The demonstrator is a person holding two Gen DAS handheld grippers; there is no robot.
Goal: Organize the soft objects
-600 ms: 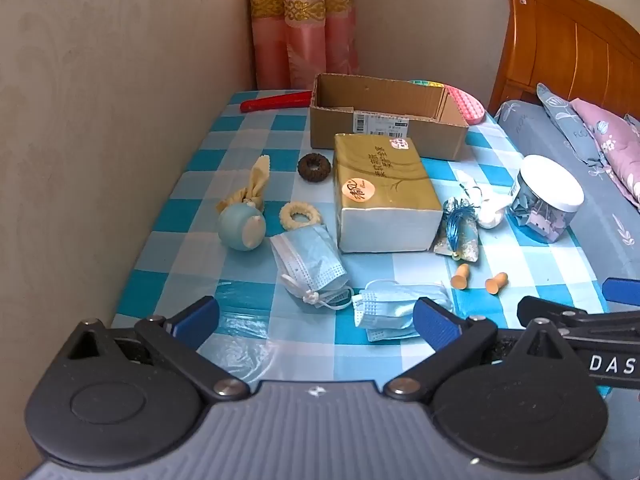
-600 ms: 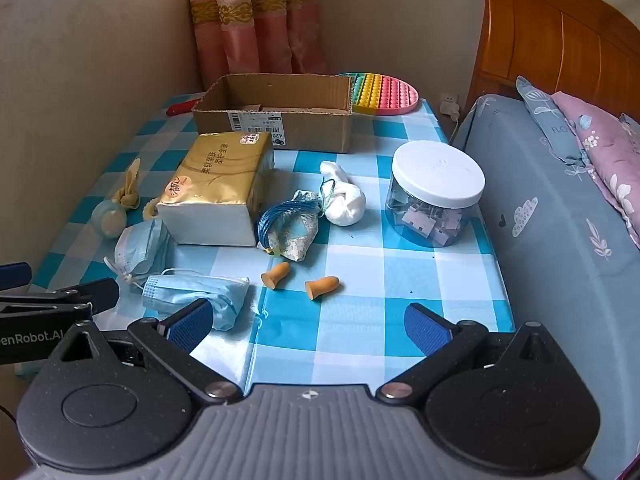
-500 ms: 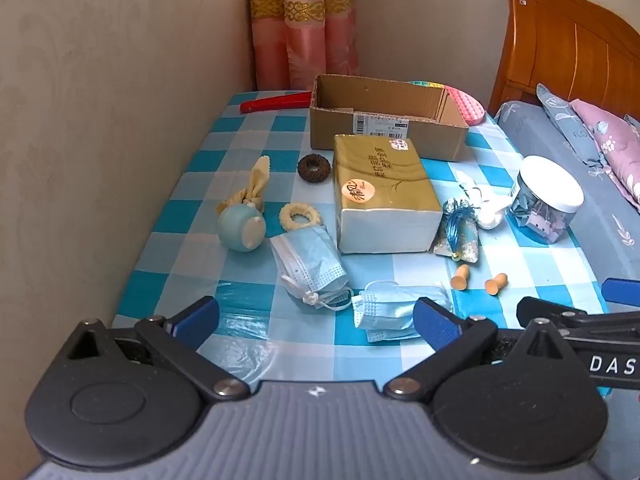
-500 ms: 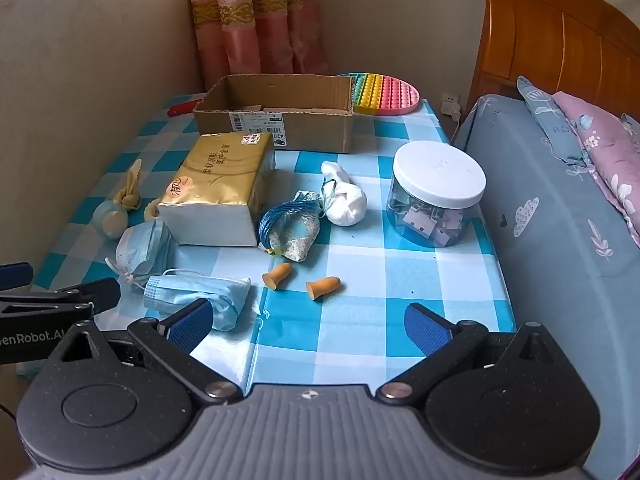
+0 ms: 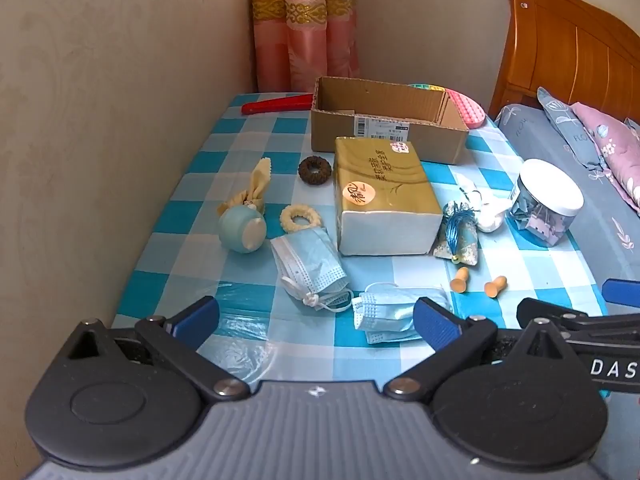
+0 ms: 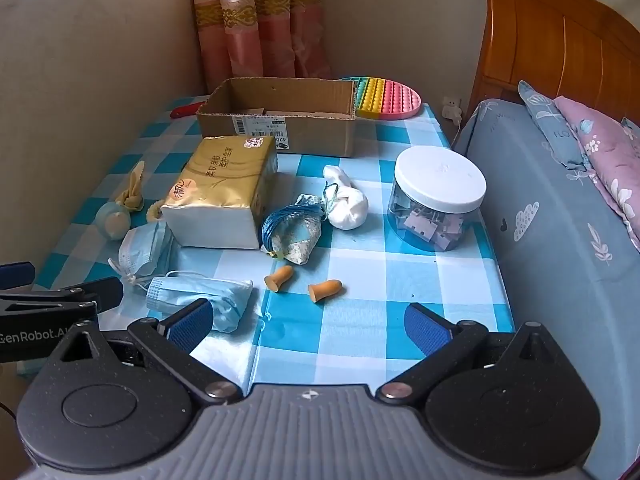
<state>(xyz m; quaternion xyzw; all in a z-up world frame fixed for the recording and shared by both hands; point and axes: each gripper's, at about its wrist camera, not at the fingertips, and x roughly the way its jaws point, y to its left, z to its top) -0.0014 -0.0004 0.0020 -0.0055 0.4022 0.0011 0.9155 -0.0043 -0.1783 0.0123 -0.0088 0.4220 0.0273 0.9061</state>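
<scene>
Both grippers, left (image 5: 316, 314) and right (image 6: 308, 322), are being held spread and empty above 2 masks (image 5: 394, 308), likely for pickup into the box (image 5: 384, 120).

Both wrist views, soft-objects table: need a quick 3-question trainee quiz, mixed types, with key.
1. True or false: the cardboard box stands behind the tissue pack.
2. How many orange earplugs lie on the checked tablecloth? A) one B) two C) four
3. Fill in: the clear jar of binder clips has a ____ lid.

Key
1. True. The box sits at the far side, open at the top.
2. B. The pair lies in front of the blue tasselled sachet.
3. White.

Trainee note: left gripper and right gripper both stand open, holding nothing.
</scene>
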